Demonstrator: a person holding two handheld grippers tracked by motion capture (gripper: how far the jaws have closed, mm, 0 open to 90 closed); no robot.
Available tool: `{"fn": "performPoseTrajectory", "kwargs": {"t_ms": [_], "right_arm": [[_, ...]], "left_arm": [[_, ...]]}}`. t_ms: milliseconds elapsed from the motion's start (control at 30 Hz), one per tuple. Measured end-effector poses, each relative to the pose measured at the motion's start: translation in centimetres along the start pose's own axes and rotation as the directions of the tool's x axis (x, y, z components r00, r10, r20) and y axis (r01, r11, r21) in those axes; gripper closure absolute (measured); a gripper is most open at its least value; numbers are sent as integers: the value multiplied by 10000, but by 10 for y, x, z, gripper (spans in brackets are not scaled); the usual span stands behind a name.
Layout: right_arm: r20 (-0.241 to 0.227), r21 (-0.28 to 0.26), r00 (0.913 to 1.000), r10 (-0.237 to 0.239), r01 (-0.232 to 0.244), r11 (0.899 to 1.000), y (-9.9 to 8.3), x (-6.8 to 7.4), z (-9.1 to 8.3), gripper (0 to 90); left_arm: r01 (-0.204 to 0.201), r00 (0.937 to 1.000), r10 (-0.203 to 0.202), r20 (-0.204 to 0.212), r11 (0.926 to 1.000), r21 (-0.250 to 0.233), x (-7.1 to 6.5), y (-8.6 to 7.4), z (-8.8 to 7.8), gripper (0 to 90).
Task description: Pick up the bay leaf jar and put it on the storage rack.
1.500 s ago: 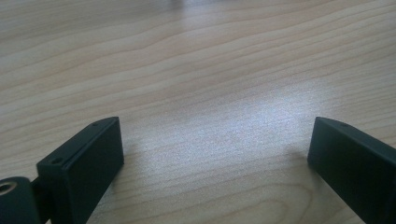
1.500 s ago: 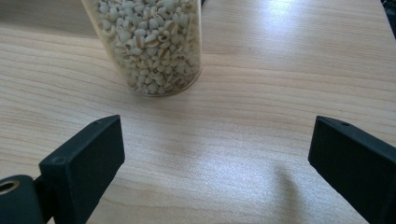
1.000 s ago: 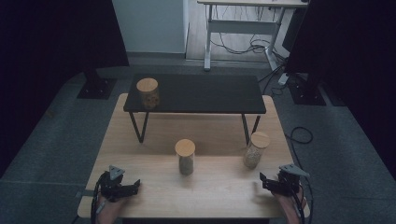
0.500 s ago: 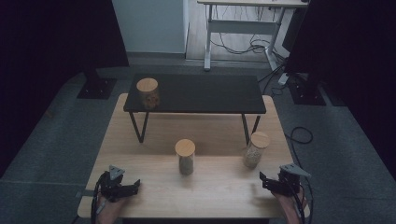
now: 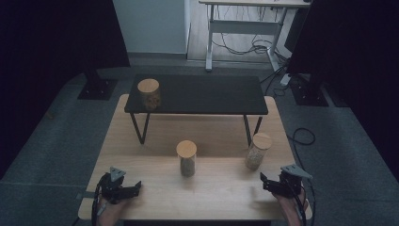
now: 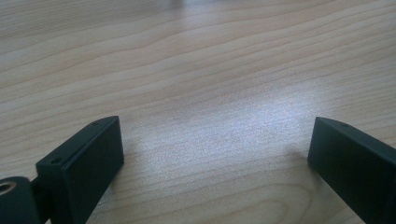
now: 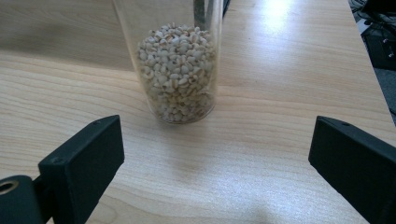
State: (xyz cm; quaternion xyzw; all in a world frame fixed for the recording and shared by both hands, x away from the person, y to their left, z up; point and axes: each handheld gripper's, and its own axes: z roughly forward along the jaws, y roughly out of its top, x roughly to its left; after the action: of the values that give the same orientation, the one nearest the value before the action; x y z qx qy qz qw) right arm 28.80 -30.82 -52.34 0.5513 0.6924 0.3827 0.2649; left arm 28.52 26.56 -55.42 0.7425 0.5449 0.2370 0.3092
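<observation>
My right gripper (image 5: 264,181) rests near the wooden table's front right corner. Its jaws have just been opening and stand wide apart with nothing between them (image 7: 215,154). Just ahead of it stands a clear jar of pale grains (image 7: 180,70) with a wooden lid (image 5: 258,150), apart from the jaws. Near the front left corner lies my left gripper (image 5: 136,187), open over bare wood (image 6: 215,154). A second lidded jar (image 5: 187,158) stands mid-table. A third jar (image 5: 149,93) sits on the left end of the low black table (image 5: 211,94).
The low black table spans the back half of the wooden table (image 5: 221,193) on thin legs. Grey floor surrounds the table, with cables (image 5: 303,136) at the right and black stands at both back corners.
</observation>
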Motion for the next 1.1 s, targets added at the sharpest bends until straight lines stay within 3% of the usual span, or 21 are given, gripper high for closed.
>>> {"fn": "performPoseTrajectory", "kwargs": {"t_ms": [1100], "right_arm": [[-307, -351, 9991, -285, 274, 9990, 13, 25, -3, 30]], "left_arm": [[0, 10000, 0, 18, 10000, 3, 0, 0, 0, 26]]}}
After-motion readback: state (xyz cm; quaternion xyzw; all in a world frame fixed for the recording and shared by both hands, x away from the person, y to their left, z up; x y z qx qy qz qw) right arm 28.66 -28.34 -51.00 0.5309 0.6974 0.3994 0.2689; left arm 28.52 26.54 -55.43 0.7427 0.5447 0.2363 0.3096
